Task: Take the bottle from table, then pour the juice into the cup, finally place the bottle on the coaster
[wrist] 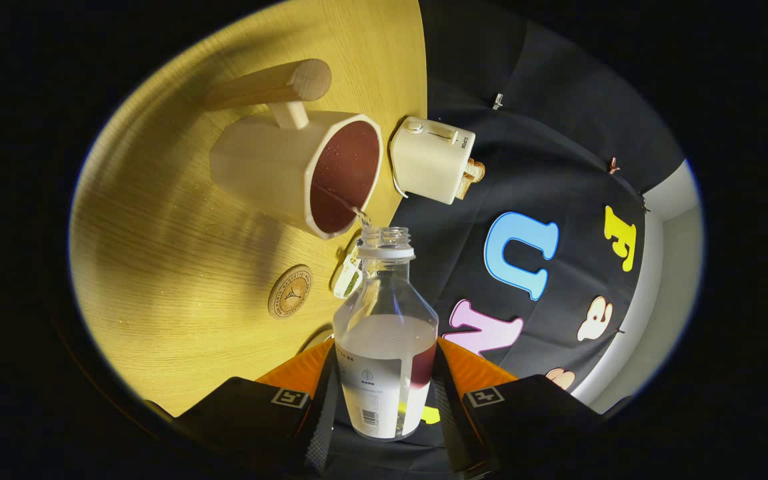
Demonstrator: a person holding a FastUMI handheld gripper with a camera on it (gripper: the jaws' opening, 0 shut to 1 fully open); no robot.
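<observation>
My gripper (pixel 384 393) is shut on a clear plastic bottle (pixel 385 313) with a white label, held between the fingers and tipped over, its open mouth pointing at the cup. A little dark red juice remains in the bottle beside the label. A thin stream runs from the bottle's mouth into the cream cup (pixel 304 175), which has a wooden handle and holds dark red juice. The cup stands on the round wooden table (pixel 171 267), just beyond the bottle's mouth. A round wooden coaster (pixel 290 291) lies on the table beside the bottle's shoulder, nearer me than the cup.
A cream toaster (pixel 432 159) with a slice of toast stands near the table's edge, beyond the cup. A small white packet (pixel 347 275) lies next to the bottle's neck. Past the table's edge hangs the black booth cloth.
</observation>
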